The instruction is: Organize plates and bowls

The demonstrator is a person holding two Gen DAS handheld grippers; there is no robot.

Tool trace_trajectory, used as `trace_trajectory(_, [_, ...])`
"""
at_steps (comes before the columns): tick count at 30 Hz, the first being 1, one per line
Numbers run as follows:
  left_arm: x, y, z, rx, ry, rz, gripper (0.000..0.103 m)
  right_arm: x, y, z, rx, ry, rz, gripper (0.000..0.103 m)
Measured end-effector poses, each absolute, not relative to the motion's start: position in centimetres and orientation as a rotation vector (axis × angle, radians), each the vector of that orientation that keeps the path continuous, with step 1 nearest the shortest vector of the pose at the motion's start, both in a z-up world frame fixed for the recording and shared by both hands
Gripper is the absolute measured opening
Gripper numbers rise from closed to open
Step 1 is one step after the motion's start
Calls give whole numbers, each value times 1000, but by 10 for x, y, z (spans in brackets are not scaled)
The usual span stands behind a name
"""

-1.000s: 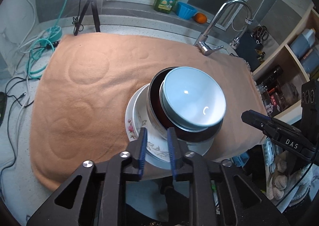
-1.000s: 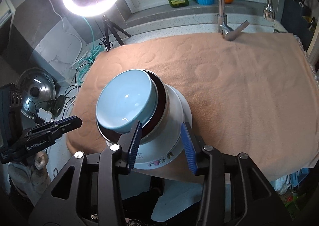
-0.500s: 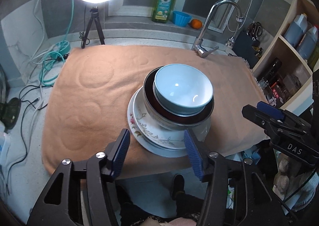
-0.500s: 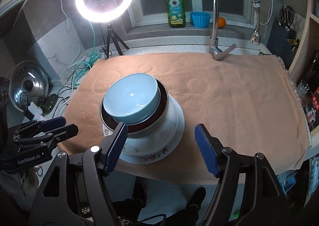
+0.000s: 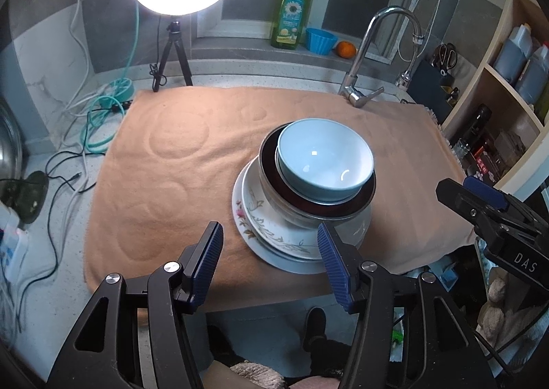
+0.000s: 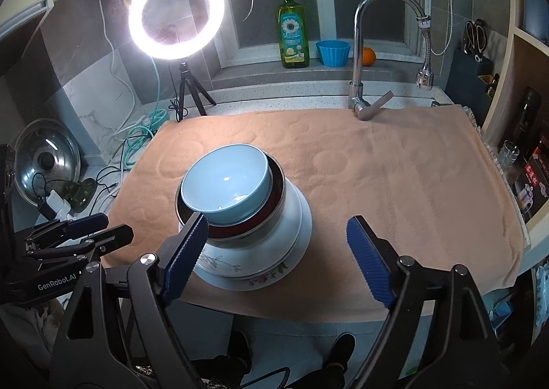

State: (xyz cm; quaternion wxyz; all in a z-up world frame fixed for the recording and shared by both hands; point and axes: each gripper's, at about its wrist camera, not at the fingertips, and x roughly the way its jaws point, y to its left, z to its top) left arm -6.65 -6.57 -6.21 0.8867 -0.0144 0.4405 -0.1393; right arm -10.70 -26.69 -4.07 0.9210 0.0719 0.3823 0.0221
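A stack of dishes stands on the peach towel (image 5: 164, 162) near its front edge. A light blue bowl (image 5: 324, 159) sits in a dark red steel-rimmed bowl (image 5: 360, 198), on floral plates (image 5: 260, 217). The blue bowl (image 6: 224, 179), the red bowl (image 6: 271, 207) and the plates (image 6: 260, 277) also show in the right wrist view. My left gripper (image 5: 271, 255) is open and empty, just in front of the stack. My right gripper (image 6: 278, 248) is open and empty, in front of the stack, which lies to its left.
A ring light on a tripod (image 6: 176, 27), a soap bottle (image 6: 293, 35), a blue cup (image 6: 333, 52) and an orange (image 6: 369, 56) stand at the back. The faucet (image 6: 363, 104) overhangs the towel's far edge. Shelves (image 5: 497, 107) are at the right, cables (image 5: 103, 121) and a pot lid (image 6: 46, 162) at the left.
Both grippers have opened wide and pulled back and up from the stack. The stack has stayed in place on the towel.
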Motion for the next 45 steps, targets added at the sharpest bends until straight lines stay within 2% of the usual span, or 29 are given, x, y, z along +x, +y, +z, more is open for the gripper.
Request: trace_trajectory(45, [-55, -67, -59, -37, 909, -280, 57, -102, -264, -41, 132, 786, 51, 85])
